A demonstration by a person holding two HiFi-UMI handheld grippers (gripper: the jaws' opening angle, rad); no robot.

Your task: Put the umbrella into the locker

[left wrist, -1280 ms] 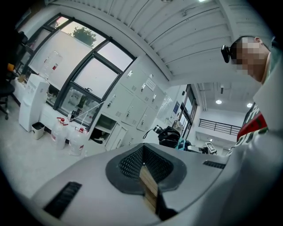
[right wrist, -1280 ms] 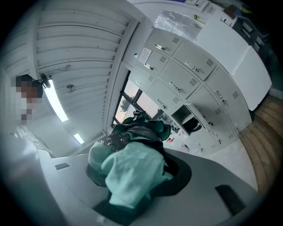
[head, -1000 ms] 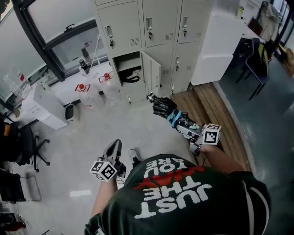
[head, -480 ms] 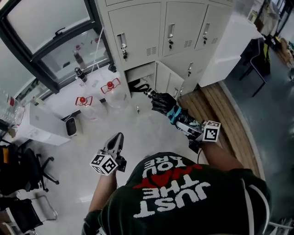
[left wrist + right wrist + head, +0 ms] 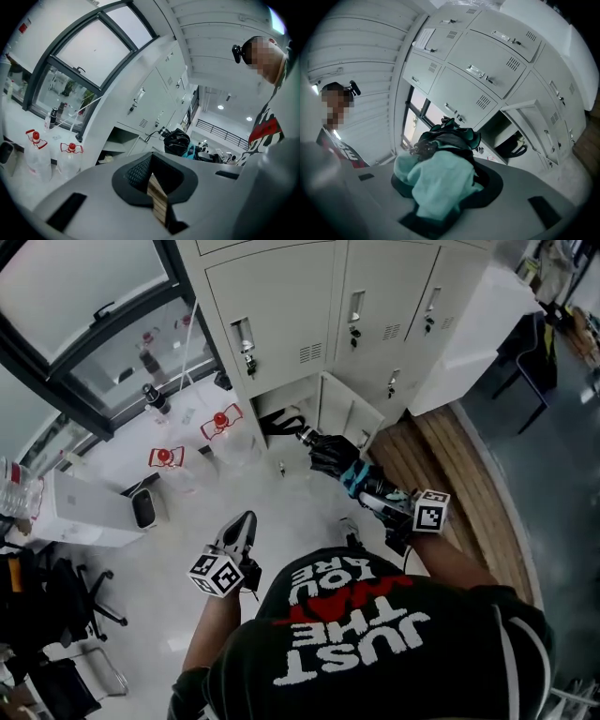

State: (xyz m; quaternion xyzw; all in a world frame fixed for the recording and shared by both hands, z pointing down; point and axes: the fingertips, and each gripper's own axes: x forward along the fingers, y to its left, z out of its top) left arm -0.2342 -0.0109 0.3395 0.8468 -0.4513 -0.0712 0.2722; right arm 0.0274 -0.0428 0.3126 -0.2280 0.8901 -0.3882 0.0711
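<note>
Aim matters most: the folded black umbrella with a teal band (image 5: pixel 339 463), pinched in the right gripper (image 5: pixel 382 501), points at the open lower compartment (image 5: pixel 277 401) of the pale grey metal locker bank (image 5: pixel 281 306) and should enter level, clear of the black strapped bag (image 5: pixel 281 422) inside. The left gripper (image 5: pixel 240 531) has its jaws pressed together, empty. Underfoot runs pale floor (image 5: pixel 187 540), with wooden decking (image 5: pixel 441 451) at right.

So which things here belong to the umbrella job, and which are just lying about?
Job: umbrella, held in the right hand-held gripper; open locker.
Lying about: jugs; bottles; blue chair.
</note>
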